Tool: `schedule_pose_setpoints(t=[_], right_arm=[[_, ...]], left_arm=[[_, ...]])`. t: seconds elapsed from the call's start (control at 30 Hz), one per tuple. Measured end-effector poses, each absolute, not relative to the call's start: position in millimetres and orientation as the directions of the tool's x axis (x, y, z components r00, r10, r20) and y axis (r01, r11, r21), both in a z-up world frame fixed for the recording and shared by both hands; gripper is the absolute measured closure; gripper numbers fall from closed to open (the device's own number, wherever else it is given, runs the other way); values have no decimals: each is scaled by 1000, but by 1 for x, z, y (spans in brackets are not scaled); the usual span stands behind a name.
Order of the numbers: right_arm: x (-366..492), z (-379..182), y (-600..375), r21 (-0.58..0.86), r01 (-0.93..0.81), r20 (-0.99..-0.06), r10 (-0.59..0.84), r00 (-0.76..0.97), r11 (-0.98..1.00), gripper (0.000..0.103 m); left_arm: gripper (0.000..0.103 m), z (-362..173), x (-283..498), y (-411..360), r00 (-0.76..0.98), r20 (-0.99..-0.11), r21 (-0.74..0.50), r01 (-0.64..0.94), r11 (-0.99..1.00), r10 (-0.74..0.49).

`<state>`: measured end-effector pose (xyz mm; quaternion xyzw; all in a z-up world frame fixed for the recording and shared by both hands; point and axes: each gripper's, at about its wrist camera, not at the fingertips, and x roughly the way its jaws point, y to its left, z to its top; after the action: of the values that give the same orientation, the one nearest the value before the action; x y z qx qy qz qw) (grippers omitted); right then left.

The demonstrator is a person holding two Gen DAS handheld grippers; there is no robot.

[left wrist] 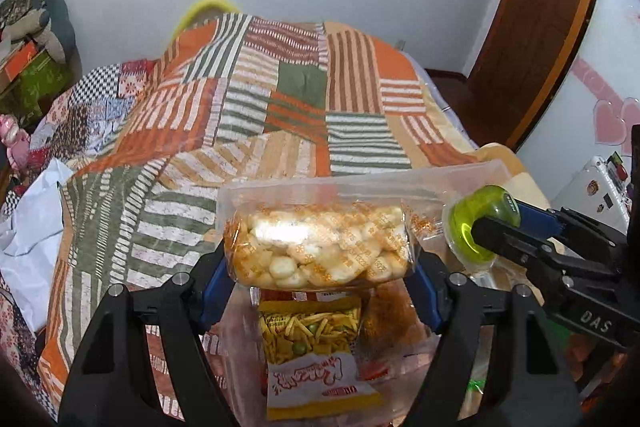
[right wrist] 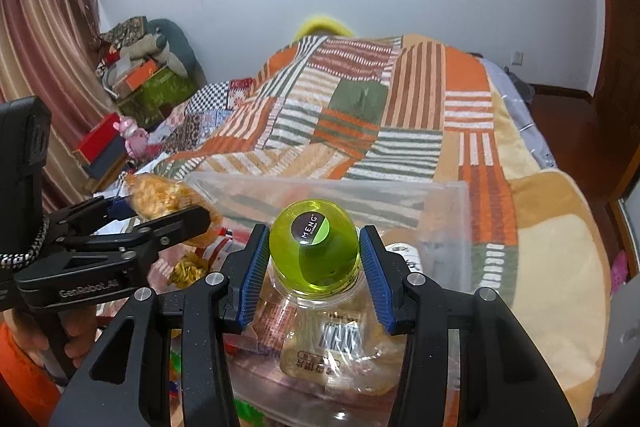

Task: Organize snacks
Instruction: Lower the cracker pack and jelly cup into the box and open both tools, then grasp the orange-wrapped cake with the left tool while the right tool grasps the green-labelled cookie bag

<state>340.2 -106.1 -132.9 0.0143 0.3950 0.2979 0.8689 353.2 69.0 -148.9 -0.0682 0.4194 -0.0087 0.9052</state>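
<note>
The clear plastic storage bin (left wrist: 486,173) stands on the patchwork striped bedspread (left wrist: 280,99), with a yellow packet of mixed snack sticks (left wrist: 316,343) lying inside it. Above the bin, the clear bag of round pale crackers (left wrist: 320,247) sits between the left gripper (left wrist: 320,269) pads, left of the green-capped clear bottle (right wrist: 314,247). That bottle sits between the right gripper (right wrist: 314,277) pads, over the bin's right part.

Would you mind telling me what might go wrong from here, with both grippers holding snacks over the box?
1. The left hand-held gripper squeezes the clear bag of round puffed crackers; they could get crushed.
2. The right hand-held gripper pinches only the rounded green bottle cap, which might slip out.
3. Both hover close together over the clear plastic storage box and could collide.
</note>
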Motion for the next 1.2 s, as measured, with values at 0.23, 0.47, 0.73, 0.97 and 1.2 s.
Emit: schedule_pose_setpoints(t=[0.23,0.47,0.73,0.97,1.2], right_arm=[[345,-141,-105,250,-496,-704,507,497,832,58],[335,-128,-113,254,-504,-683,523,510,825,58],[305,-109,-125,222,-521,-647,524,554,824,52],[278,-101,-134,241,-534,-622,551,555,810,46],[251,-105,-138,251,-535,-620,558,552,807,37]], left_arm=[[25,-154,357,71,625,-779,-106,-72,992,-38],[24,-136,340,74,654,-754,-141,-58,988,-69],[20,-108,298,71,703,-710,-86,-30,996,-40],[17,-100,254,83,713,-700,-81,-37,996,-30],[13,-107,214,101,698,-716,-65,-69,995,2]])
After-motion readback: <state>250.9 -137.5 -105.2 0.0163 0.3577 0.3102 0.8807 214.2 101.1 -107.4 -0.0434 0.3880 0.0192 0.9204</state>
